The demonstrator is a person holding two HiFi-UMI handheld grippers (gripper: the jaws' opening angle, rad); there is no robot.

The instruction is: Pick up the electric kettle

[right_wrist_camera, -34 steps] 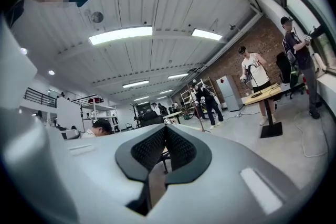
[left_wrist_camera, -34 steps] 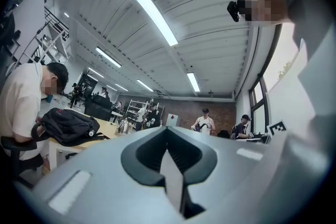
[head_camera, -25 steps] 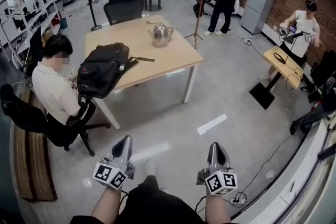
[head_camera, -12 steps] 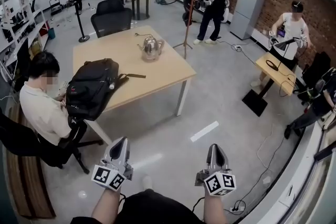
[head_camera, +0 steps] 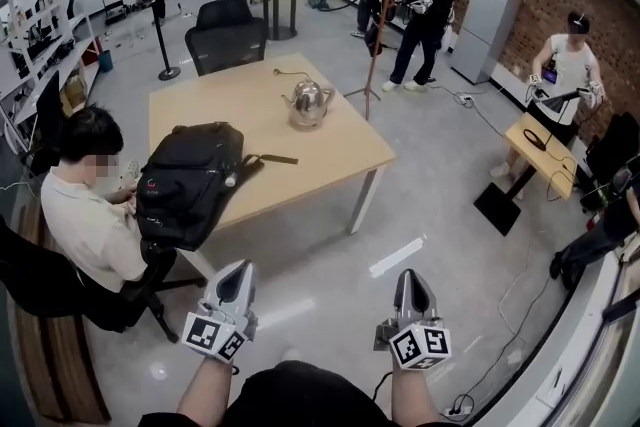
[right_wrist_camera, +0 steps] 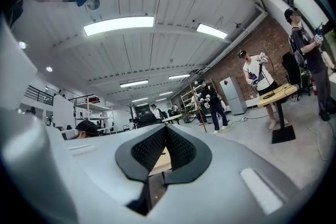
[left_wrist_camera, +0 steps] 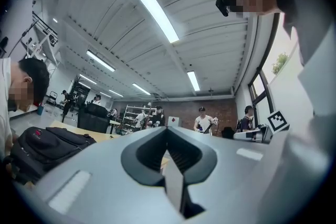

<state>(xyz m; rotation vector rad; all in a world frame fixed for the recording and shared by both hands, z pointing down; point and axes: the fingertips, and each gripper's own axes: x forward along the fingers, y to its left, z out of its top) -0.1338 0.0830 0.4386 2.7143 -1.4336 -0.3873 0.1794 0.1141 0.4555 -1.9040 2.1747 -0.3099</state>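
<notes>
Clearly the approach is the step in hand: the electric kettle (head_camera: 308,103) stands upright on the worktop (head_camera: 330,150), toward its far side, at about twelve o'clock from the person and well apart from both grippers. A black backpack (head_camera: 190,180) lies at roughly eight o'clock of the kettle, beside a seated person (head_camera: 90,215). The left gripper (head_camera: 238,267) and the right gripper (head_camera: 411,279) hang low over the floor, jaws pressed together and holding nothing (each gripper view shows only the room past the closed pads). Next, I judge, one gripper must cross the floor gap to the worktop, spread its jaws and line up with the kettle's handle, which is too small to make out here.
</notes>
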